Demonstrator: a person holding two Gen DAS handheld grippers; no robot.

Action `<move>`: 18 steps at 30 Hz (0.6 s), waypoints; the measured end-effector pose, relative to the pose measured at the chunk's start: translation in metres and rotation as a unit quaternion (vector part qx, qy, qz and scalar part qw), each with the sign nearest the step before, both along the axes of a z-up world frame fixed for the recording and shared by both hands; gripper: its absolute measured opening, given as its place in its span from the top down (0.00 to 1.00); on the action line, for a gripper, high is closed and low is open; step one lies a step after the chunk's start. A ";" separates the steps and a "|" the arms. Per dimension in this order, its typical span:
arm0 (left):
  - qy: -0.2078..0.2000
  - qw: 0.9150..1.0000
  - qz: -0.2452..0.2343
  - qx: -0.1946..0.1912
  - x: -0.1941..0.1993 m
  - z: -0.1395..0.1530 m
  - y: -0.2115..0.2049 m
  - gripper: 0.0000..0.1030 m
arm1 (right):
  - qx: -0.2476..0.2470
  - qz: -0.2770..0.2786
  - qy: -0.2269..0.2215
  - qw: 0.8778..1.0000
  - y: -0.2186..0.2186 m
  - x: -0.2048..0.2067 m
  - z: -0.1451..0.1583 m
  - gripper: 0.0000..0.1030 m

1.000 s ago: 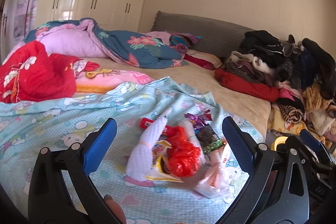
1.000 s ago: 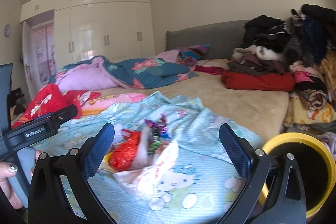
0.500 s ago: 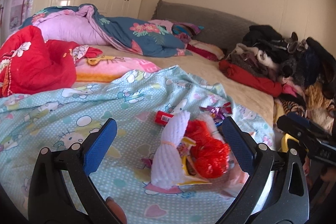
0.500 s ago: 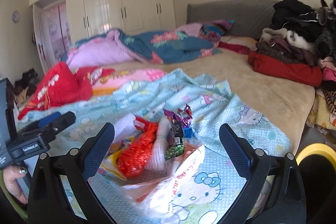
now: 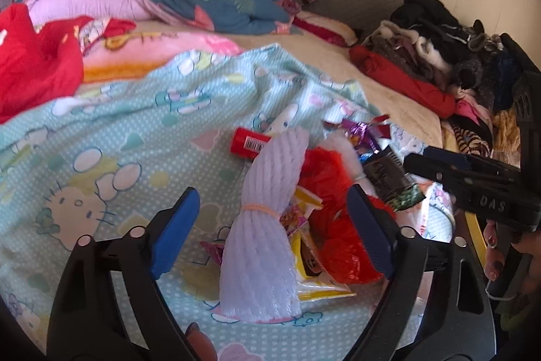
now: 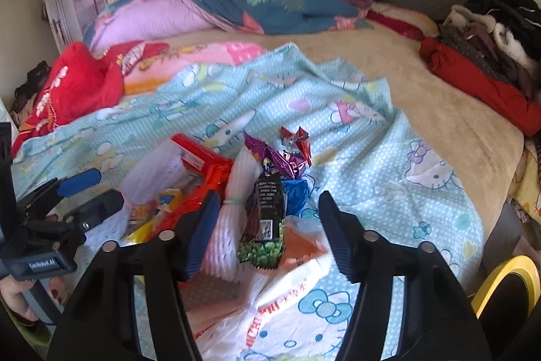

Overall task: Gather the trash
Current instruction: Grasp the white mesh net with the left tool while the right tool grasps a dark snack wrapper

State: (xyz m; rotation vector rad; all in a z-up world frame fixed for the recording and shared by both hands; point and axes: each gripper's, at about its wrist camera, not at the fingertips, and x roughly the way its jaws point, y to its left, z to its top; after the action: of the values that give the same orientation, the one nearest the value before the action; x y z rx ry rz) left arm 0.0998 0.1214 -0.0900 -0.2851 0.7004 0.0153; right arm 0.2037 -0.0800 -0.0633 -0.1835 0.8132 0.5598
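A: Where is the trash found?

B: A heap of crumpled wrappers [image 6: 270,192] is piled near the bed's foot edge, on the pale blue cartoon-print sheet [image 6: 389,158]: a white ribbed foam net bundle [image 5: 267,225], a red crinkled plastic bag [image 5: 338,225], a dark green snack packet [image 6: 263,225]. A yellow-rimmed bin [image 6: 507,273] is kept just past that edge, probably so that little carrying is needed.

A: How are the grippers set?

B: The left gripper [image 5: 270,219] is held astride the foam bundle, the right gripper [image 6: 263,222] astride the snack packet. Both have just been closing; nothing is pressed yet.
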 end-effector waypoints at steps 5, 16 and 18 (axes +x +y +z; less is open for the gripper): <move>0.021 1.000 0.006 -0.011 0.008 -0.011 0.005 0.30 | -0.028 0.007 0.027 0.999 0.013 0.019 -0.015 0.60; 0.020 0.999 0.007 -0.026 0.003 -0.015 0.011 0.74 | 0.019 0.018 0.048 0.998 0.009 0.019 -0.016 0.82; 0.013 0.999 0.005 -0.034 0.002 -0.012 0.012 0.77 | 0.041 0.015 0.045 0.998 0.003 0.014 -0.010 0.82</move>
State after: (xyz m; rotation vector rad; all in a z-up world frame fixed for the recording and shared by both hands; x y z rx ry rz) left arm 0.1014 0.1338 -0.1020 -0.3546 0.7261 0.0037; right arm 0.2178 -0.0767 -0.0731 -0.0954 0.8743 0.6323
